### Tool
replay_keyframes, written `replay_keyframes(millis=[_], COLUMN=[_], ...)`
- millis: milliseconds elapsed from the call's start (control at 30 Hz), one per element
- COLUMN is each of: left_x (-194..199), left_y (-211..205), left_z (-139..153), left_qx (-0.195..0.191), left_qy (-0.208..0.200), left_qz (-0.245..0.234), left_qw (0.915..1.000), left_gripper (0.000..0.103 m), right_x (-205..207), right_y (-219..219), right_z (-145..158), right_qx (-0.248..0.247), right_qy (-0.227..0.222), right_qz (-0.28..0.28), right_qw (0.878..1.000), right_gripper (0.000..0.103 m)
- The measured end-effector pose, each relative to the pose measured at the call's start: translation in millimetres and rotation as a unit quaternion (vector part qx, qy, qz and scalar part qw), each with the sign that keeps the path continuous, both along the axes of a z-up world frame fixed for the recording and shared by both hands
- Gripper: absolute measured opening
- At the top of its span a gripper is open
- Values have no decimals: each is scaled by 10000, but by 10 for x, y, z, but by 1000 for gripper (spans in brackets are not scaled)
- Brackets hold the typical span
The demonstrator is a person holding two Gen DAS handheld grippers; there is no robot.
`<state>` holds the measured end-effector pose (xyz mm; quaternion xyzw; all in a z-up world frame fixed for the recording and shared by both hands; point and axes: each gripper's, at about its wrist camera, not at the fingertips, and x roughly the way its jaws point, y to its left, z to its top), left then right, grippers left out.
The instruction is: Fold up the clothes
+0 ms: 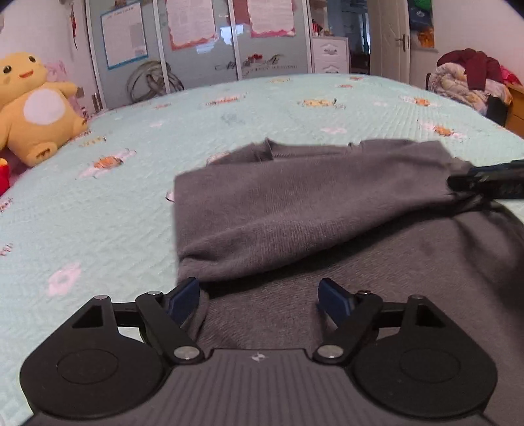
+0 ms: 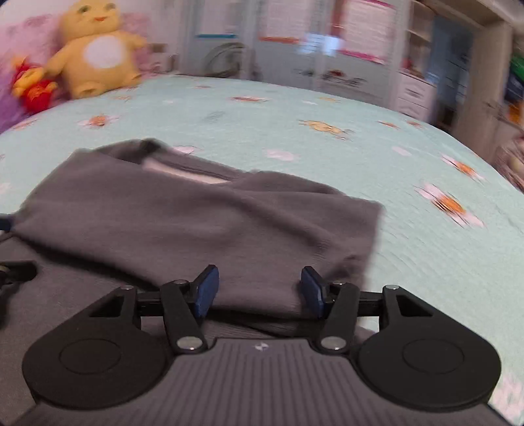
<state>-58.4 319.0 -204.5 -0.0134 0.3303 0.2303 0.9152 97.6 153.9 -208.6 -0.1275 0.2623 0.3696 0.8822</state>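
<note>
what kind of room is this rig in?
Most likely a home bedroom: a bed with a mint quilted bedspread, a yellow plush toy by its far end, and sliding wardrobe doors behind. A grey garment lies on the bed.

No legible text on the wardrobe posters (image 1: 191,23).

A mint quilted bed (image 1: 137,209) carries a folded grey sweater (image 1: 311,209); a yellow plush toy (image 1: 36,108) sits far beyond the sweater.
</note>
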Motion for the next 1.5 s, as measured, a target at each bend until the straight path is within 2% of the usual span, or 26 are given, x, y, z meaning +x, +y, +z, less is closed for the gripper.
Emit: replay_keyframes(millis=[100,200,367,467,600,667,767,900,967,1067,1133,1233,1267,1367,1433,1500], left_x=[-222,-571,-1232,-1532,-1798,-1865,-1912,-1995,-2056,-2159,-2198,-2185,-2169,-2125,-2124,-2143], left_y=[-158,-254,-192,-127,-35,-87,-201,-222,-186,-90,-51,-92,-110,-164,-185,-196], left_z=[14,9,88,103,80,65,21,-94,-141,-210,-239,-288,-302,-365,-440,-502], left_qx=[244,128,-833,-1280,-2352,-2639,-2926,-3670,-3956,-4430,-4663,-4700,-4730,-4881,-5022,-5184], left_qy=[270,408,207,162,-41,-110,-59,-139,-274,-545,-551,-370,-369,-421,-456,-516], left_qz=[-31,70,333,694,911,825,623,436,526,693,765,672,661,733,809,897], left_qw=[9993,9991,9958,9892,9677,9609,9542,9291,9165,8922,8796,8793,8778,8687,8598,8489], left_gripper=[84,84,84,83,83,83,83,85,85,85,85,86,90,95,94,80], right_x=[-186,-424,-690,-768,-899,-901,-874,-860,-861,-850,-849,-839,-832,-819,-813,-833], right_y=[-297,-597,-1386,-1847,-2273,-2484,-2785,-3032,-3091,-3122,-3148,-3189,-3203,-3236,-3257,-3250], right_z=[210,257,275,236,175,138,46,-89,-171,-324,-363,-410,-428,-465,-460,-475], right_qx=[366,302,704,998,1139,1329,1703,1843,1882,2060,2192,2358,2401,2507,2483,2450], right_qy=[-25,162,1054,1629,1887,2170,2768,3422,3719,4118,4215,4331,4371,4467,4495,4550], right_qz=[-12,92,-23,-446,-779,-917,-1061,-1217,-1196,-1120,-1145,-1175,-1179,-1207,-1184,-1164], right_qw=[9993,9994,9919,9806,9723,9627,9398,9133,9011,8806,8724,8620,8587,8503,8499,8482], right_gripper=[58,61,63,63,63,63,63,63,64,63,63,63,63,61,55,45])
